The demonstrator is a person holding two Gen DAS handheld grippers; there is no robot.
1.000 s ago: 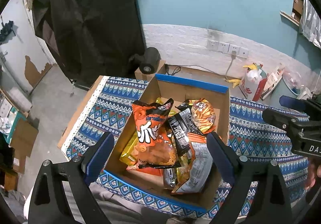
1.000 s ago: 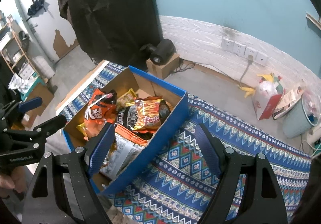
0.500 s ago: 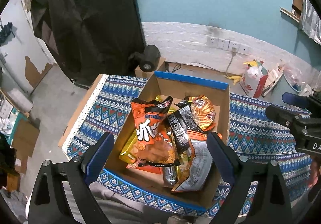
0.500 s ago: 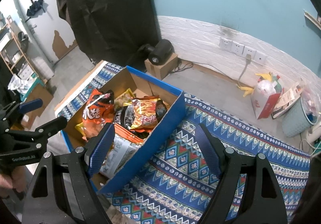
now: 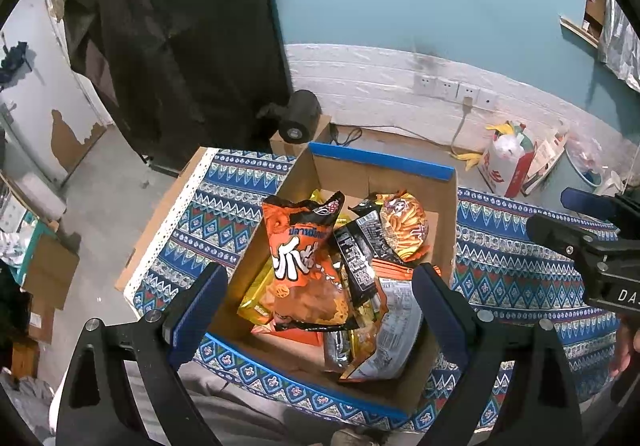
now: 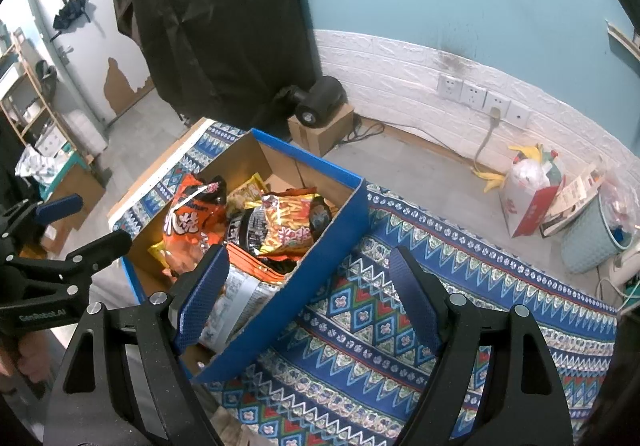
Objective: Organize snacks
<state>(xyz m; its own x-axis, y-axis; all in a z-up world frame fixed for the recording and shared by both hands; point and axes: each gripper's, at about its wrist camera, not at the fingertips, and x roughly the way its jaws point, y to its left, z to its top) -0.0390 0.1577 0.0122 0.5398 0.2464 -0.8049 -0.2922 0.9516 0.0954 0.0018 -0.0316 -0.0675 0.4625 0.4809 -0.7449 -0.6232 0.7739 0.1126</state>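
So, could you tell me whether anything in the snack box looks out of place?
Yes: the packets in the blue-edged cardboard box lie in a jumbled heap, and the orange crinkly snack bag leans tilted across the others instead of lying flat.

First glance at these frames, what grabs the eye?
The open cardboard box heaped with snack bags, on the blue patterned tablecloth. On top of the heap stands the big orange bag. Both claws hang open and empty: the left claw above the box, the right claw over its blue side.

Left tongs (image 5: 316, 310) – right tongs (image 6: 304, 296) – both agape, empty
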